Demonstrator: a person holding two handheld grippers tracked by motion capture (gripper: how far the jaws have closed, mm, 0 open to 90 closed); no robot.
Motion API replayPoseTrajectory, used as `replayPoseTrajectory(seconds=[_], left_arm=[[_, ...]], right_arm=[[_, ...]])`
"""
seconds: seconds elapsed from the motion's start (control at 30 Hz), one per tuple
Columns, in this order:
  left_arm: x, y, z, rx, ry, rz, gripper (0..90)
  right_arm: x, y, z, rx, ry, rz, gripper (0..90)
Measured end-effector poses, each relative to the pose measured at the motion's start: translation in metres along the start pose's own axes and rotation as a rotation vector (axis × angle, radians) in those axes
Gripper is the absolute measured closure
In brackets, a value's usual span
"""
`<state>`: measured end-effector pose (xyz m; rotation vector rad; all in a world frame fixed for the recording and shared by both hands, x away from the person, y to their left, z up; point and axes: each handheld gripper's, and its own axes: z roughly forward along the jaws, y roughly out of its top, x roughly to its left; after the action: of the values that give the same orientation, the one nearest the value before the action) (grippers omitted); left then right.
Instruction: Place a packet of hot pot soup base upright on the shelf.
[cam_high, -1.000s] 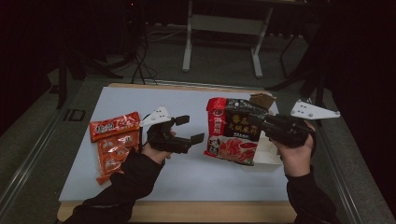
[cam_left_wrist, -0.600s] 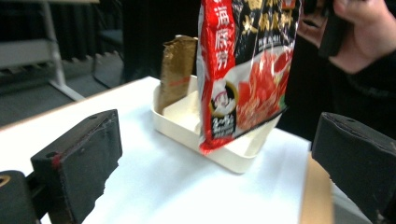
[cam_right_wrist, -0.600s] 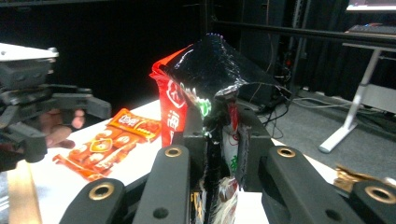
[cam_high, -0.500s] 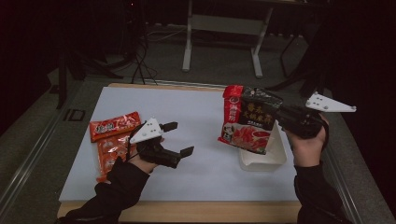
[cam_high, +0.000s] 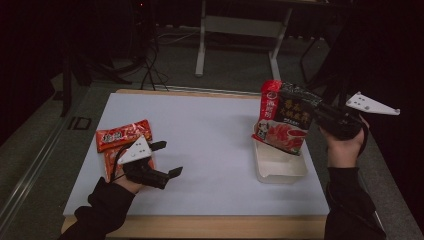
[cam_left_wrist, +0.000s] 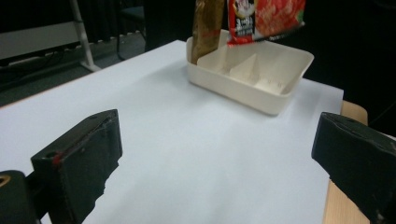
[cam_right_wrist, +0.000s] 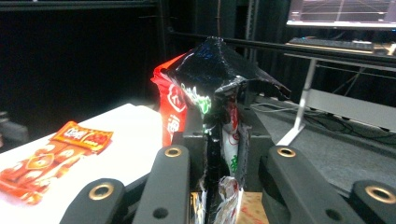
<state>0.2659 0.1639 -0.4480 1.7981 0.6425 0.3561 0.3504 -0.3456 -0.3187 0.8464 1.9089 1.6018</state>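
The right gripper (cam_high: 320, 111) has its two black jaws pinched tight on the edge of a black and red food packet (cam_high: 285, 117). In the right gripper view the crumpled foil of that packet (cam_right_wrist: 210, 93) rises straight up between the jaws, squeezed into a narrow fold. Seen from the high view, the packet hangs in the air at the right side of the table, its lower red corner dipping over the far end of a white divided tray (cam_high: 280, 167) without clearly touching it. A hand in a dark sleeve (cam_high: 342, 147) carries this gripper from below, and the grey three-cornered plate juts out to the right.

The left gripper (cam_high: 167, 160) has its jaws spread wide with nothing between them — only the bare white table sheet (cam_left_wrist: 187, 154) shows in the gap in the left gripper view. The jaws have just been opening. Beyond them in that view stands the tray (cam_left_wrist: 275, 100), with its inner dividers visible, and the bottom of the hanging packet (cam_left_wrist: 266, 16) above it.

In the high view the left gripper sits low over the left part of the white sheet (cam_high: 210, 135), pointing toward the right. Just behind it lie two orange-red snack packets (cam_high: 122, 135), flat on the sheet — one across the other's top end. They also appear at the lower left of the right gripper view (cam_right_wrist: 56, 156), well apart from the tray.
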Motion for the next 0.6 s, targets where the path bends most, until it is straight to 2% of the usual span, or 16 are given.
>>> replayPoseTrajectory(seconds=[0.17,0.4,0.47,0.57,0.6], left_arm=[[-0.004,-0.017,-0.007,0.024,-0.003,-0.031,2.1],[-0.019,-0.046,-0.016,0.0,-0.005,-0.089,2.2],[-0.02,-0.051,-0.016,-0.014,-0.01,-0.105,2.2],[-0.02,-0.056,-0.014,-0.013,-0.009,-0.123,2.1],[-0.019,-0.057,-0.014,-0.021,-0.009,-0.131,2.2]], right_arm=[[-0.014,-0.004,0.002,0.001,-0.02,0.006,77.0],[-0.031,-0.012,0.014,0.034,-0.056,0.0,76.9],[-0.035,-0.017,0.019,0.047,-0.059,-0.012,76.7],[-0.045,-0.025,0.026,0.063,-0.062,0.019,76.4],[-0.047,-0.028,0.028,0.068,-0.068,0.015,76.4]])
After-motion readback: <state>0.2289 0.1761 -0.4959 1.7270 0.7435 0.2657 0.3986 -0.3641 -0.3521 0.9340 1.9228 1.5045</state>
